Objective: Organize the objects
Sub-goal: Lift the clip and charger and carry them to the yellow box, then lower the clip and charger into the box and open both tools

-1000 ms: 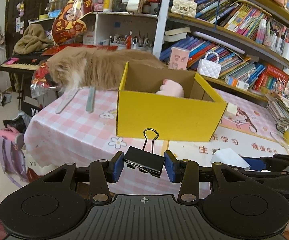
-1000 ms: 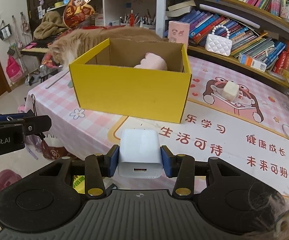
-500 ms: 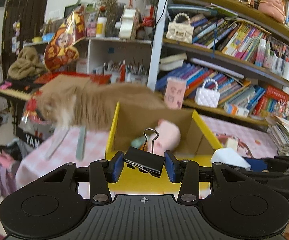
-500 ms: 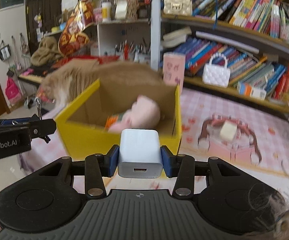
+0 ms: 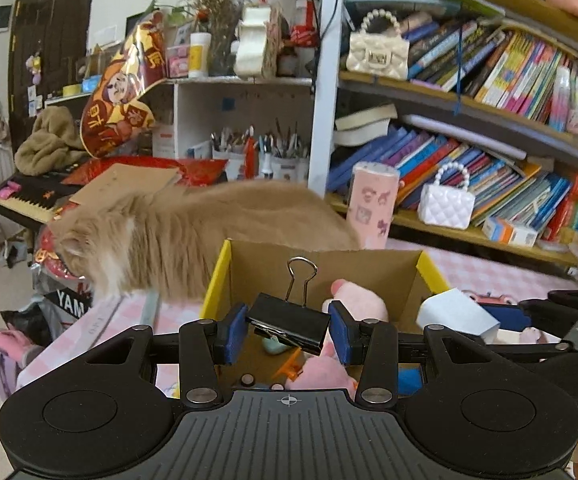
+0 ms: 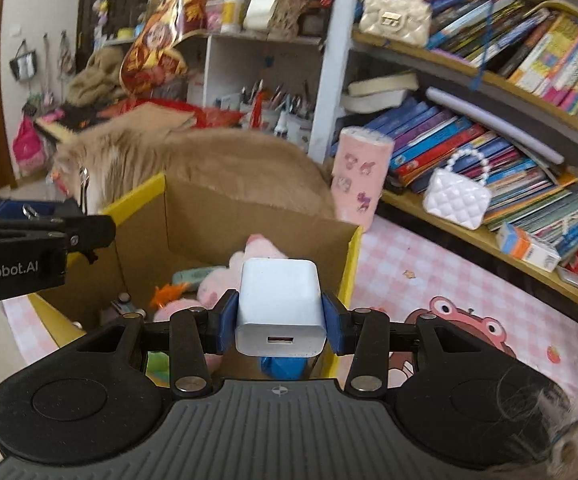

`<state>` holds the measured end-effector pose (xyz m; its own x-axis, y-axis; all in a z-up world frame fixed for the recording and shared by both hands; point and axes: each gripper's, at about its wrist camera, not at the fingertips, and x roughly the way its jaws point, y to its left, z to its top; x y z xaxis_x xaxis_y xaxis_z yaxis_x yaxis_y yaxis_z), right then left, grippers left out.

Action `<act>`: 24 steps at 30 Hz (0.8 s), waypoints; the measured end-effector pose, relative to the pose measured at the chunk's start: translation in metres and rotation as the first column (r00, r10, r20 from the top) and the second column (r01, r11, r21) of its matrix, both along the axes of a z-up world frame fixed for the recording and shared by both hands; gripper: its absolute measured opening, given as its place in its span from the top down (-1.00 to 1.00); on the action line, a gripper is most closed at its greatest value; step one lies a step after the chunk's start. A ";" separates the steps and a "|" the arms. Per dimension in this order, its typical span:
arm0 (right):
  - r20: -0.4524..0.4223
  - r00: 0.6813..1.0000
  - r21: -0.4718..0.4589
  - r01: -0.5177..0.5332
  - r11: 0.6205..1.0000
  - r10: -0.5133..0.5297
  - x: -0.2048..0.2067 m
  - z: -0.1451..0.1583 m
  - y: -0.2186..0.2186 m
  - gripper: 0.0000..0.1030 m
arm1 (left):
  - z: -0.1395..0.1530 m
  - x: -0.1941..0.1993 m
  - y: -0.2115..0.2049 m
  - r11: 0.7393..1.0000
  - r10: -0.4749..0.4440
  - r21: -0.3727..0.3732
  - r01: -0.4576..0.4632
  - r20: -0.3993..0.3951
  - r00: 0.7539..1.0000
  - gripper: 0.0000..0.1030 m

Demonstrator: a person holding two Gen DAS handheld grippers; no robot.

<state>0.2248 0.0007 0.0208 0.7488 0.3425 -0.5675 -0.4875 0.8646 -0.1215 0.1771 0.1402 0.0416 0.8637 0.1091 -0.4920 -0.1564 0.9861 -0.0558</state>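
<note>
Binder clip [image 5: 289, 322] and white charger [image 6: 281, 306] are clamped in the left gripper [image 5: 287, 330] and right gripper [image 6: 279, 320], held over the yellow box [image 5: 219, 276]; several items are already boxed, these 2 remain unreleased.

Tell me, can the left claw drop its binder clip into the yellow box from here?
Probably yes. The left claw, shut on the binder clip, hangs above the yellow box's open top. Only the pink plush lies beneath; the cat stays behind the box.
</note>
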 end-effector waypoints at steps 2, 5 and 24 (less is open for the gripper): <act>-0.021 1.000 -0.027 -0.019 0.999 0.018 0.011 -0.008 0.002 0.20 | -0.005 0.007 -0.002 1.000 0.005 0.003 -0.005 -0.018 1.000 0.18; -0.050 0.998 -0.054 -0.051 0.997 0.048 0.023 -0.018 0.005 0.20 | -0.012 0.015 -0.005 1.000 0.012 0.018 -0.011 -0.042 0.999 0.18; -0.177 0.964 -0.154 -0.228 0.961 0.200 0.050 -0.040 0.024 0.20 | -0.046 0.035 -0.009 0.999 0.030 0.048 -0.022 -0.179 0.983 0.18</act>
